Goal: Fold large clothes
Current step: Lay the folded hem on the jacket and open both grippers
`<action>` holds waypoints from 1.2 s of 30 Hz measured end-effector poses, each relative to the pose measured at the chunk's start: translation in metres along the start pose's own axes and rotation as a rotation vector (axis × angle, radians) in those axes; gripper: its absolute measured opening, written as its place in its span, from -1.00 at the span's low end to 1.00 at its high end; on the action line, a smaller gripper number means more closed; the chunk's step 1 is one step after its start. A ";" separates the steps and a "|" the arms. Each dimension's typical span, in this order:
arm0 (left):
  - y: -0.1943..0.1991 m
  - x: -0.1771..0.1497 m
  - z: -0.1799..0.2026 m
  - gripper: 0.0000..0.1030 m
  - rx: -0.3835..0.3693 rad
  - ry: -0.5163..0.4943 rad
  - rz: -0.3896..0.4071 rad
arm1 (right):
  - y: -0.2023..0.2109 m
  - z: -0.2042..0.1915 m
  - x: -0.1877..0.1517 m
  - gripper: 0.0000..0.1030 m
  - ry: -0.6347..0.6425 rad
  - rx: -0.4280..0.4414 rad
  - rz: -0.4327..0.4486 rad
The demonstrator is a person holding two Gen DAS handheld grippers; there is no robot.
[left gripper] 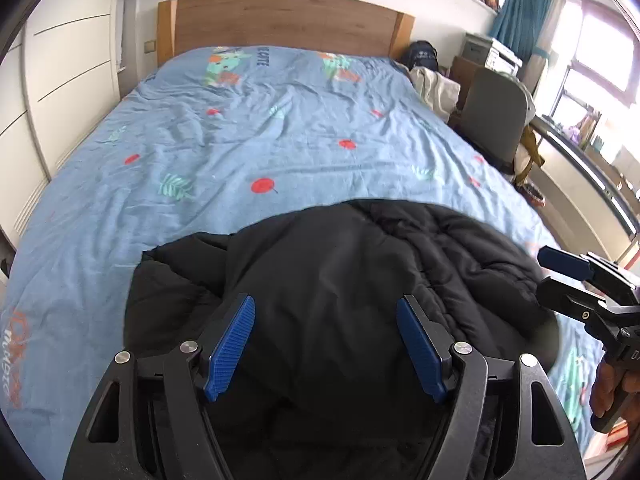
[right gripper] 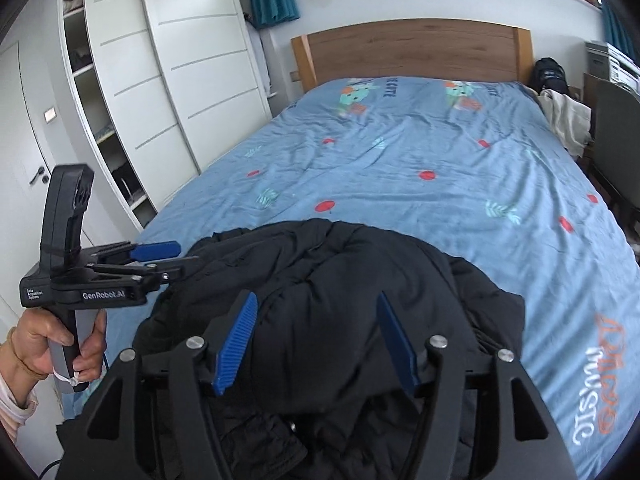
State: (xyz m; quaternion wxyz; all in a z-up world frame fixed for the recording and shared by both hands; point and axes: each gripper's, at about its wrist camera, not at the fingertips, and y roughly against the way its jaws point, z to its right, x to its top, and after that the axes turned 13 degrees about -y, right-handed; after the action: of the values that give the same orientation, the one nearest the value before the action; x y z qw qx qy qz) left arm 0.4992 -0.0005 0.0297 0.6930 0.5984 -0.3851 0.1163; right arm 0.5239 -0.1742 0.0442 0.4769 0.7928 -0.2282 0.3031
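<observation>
A black quilted jacket (left gripper: 360,272) lies bunched at the near end of the bed; it also shows in the right wrist view (right gripper: 360,280). My left gripper (left gripper: 326,308) is open above the jacket, blue pads apart, holding nothing; it also shows in the right wrist view (right gripper: 180,258) at the jacket's left edge. My right gripper (right gripper: 316,304) is open above the jacket, empty; it shows in the left wrist view (left gripper: 540,276) at the jacket's right edge.
The bed has a light blue printed cover (left gripper: 248,140) and a wooden headboard (left gripper: 280,20). White wardrobes (right gripper: 168,80) stand on the left. A chair (left gripper: 496,116), clothes and a desk stand on the right by the window.
</observation>
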 end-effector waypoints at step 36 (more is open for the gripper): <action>-0.017 -0.068 0.036 0.51 0.002 -0.082 -0.036 | -0.017 0.032 -0.060 0.20 0.031 -0.092 -0.119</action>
State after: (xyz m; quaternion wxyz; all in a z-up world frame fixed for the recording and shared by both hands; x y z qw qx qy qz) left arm 0.4495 -0.0173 -0.0295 0.6780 0.6102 -0.4022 0.0794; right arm 0.5011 -0.1913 -0.0196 0.5335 0.7774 -0.1871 0.2757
